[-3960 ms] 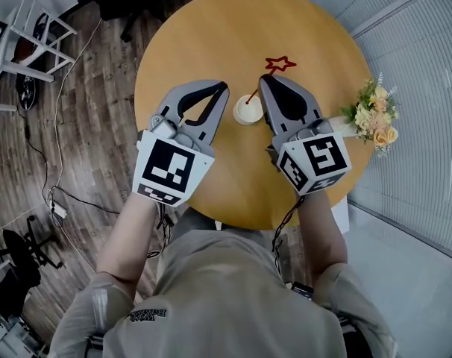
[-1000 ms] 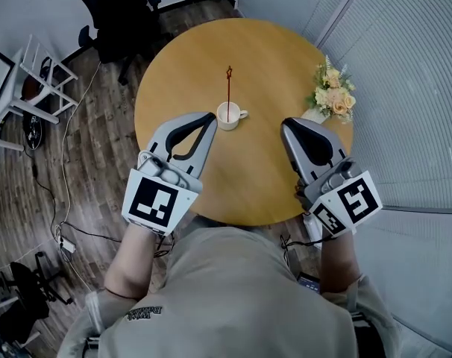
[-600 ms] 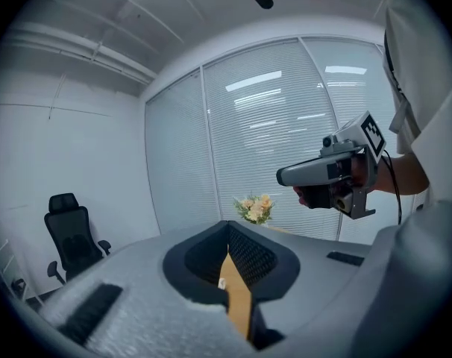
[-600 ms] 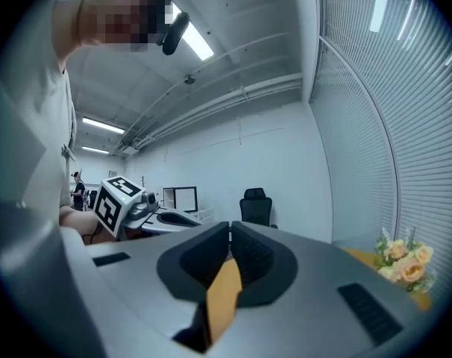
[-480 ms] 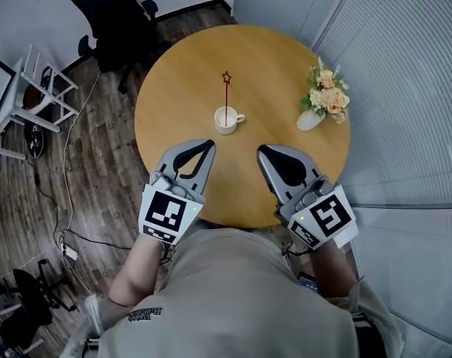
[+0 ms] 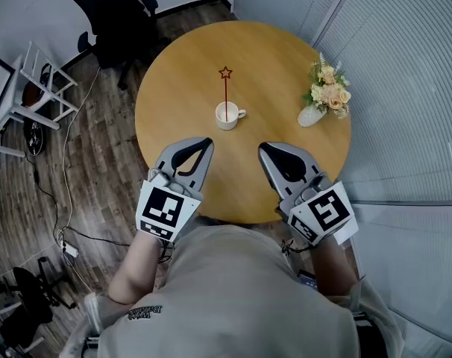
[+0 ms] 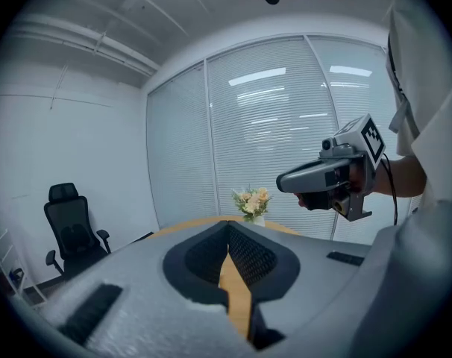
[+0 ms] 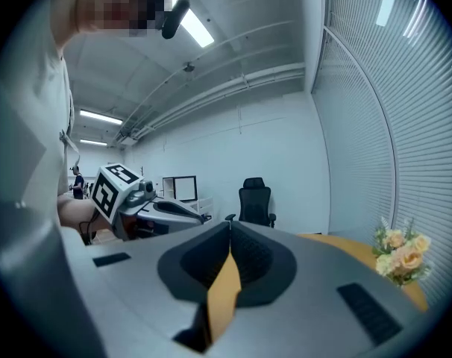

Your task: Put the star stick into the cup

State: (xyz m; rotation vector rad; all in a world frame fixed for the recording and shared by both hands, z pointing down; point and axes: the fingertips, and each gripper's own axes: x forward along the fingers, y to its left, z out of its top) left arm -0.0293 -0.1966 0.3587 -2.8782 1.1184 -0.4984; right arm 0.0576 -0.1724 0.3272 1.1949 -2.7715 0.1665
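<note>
As both grippers hang over the near edge of the table (image 6: 177, 73), each one is shut with nothing in it. Left gripper (image 6: 205, 144): in its own view the jaws meet at the tips, and only a sliver of tabletop shows through the gap behind them. Right gripper (image 6: 265, 150): same state, tips together, nothing between them. The two sit side by side but apart, both pointing toward the middle of the table. Each shows in the other's view.

Count:
- 2 grippers
- 1 cup
- 1 star stick
- 1 vase of flowers
- 1 round table
- 1 office chair

Cup (image 6: 227, 115): white, handle to the picture's right. It stands upright near the table's middle, well ahead of both grippers and roughly on the line between them.

Star stick (image 6: 225, 88):
- It is a thin red rod topped by a small red star drawn in outline only.
- Its lower end is inside the cup, and the rod rises straight out of the cup with the star at the top.
- Neither gripper touches it.

Vase of flowers (image 6: 324, 89): pale vase holding yellow and cream blooms. It sits near the table's right edge, well apart from the cup.

Office chair (image 6: 110, 10): black, on the wood floor (image 6: 99, 148) beyond the table's far left side.
</note>
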